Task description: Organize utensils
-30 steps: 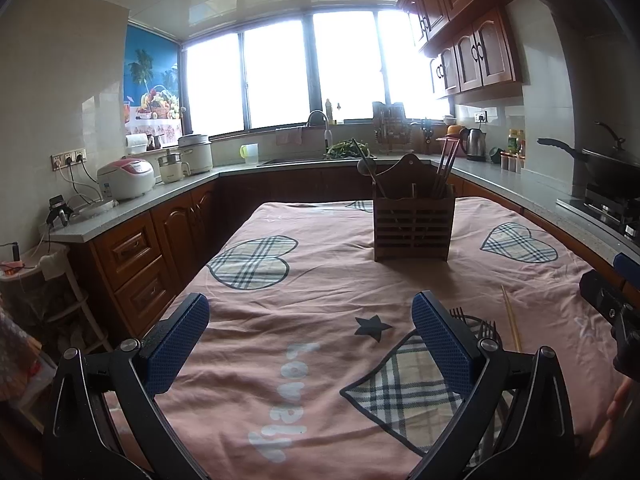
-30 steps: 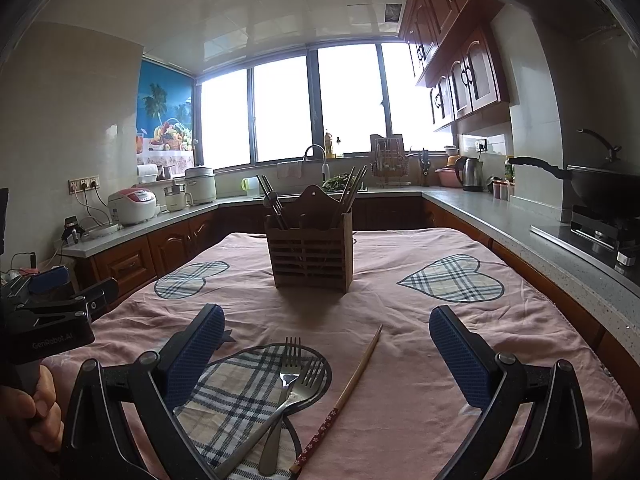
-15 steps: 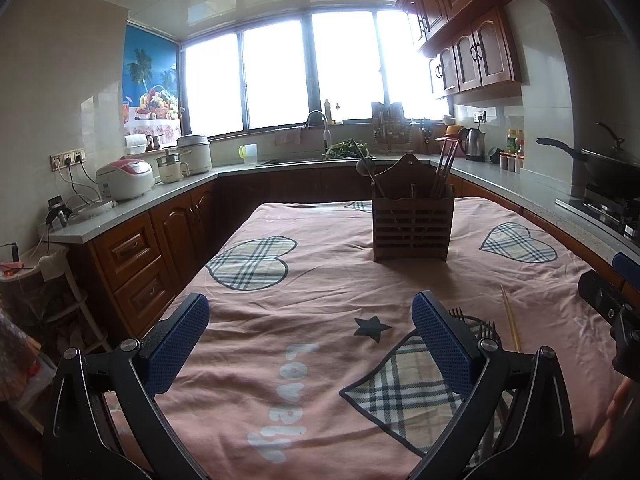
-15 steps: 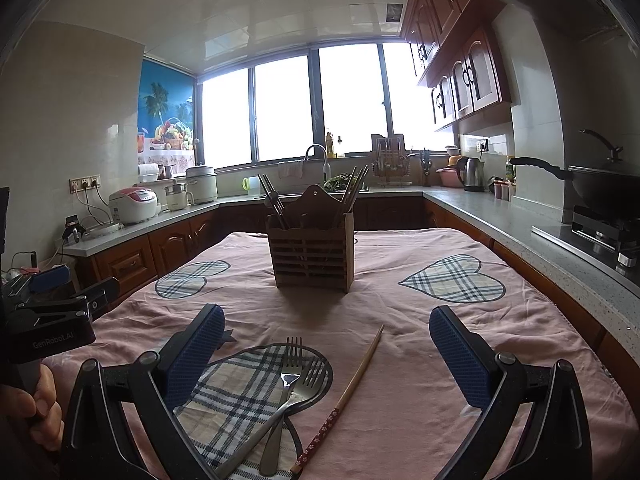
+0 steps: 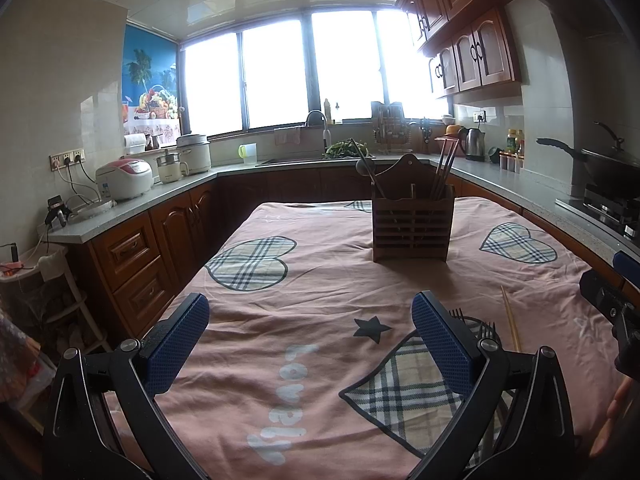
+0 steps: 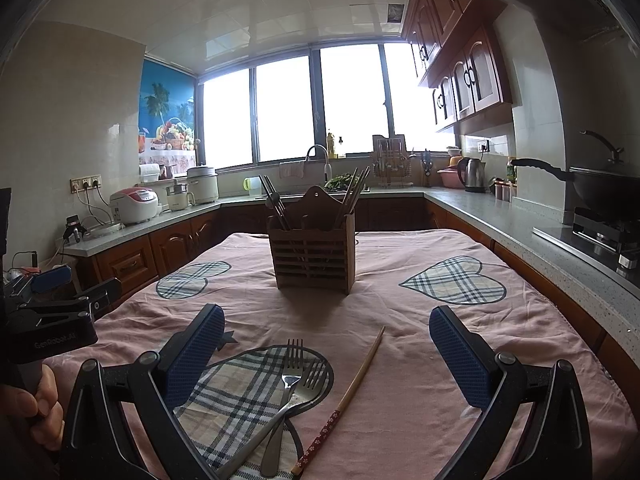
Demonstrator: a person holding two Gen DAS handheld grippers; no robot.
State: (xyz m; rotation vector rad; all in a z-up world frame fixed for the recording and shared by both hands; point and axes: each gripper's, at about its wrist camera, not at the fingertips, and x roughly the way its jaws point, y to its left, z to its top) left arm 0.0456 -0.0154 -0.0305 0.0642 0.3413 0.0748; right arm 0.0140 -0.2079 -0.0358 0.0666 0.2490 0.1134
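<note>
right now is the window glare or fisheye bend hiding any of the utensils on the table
Right wrist view: the window is blown out white, but the forks and chopstick stay sharp. Left wrist view: same glare; straight lines bow near the edges; the open left tongs hide most of the forks.

Two handheld grippers, matching in build. Left gripper (image 5: 308, 336): black angular frame, triangular cut-outs in each side arm, silver round screws (image 5: 129, 345) at the pivots just behind the jaws, dark blue pads (image 5: 440, 338) with a fine dotted grid texture lining the jaws. Right gripper (image 6: 326, 350): same black frame, same silver screws (image 6: 503, 358), same blue textured pads (image 6: 460, 354). Seen from the side in the right wrist view, left of the jaws: black body with faint grey lettering "GenRobot.AI" (image 6: 54, 340) and a blue piece on top. Hand (image 6: 40, 408) wrapped around the handle below it, no sleeve visible.
</note>
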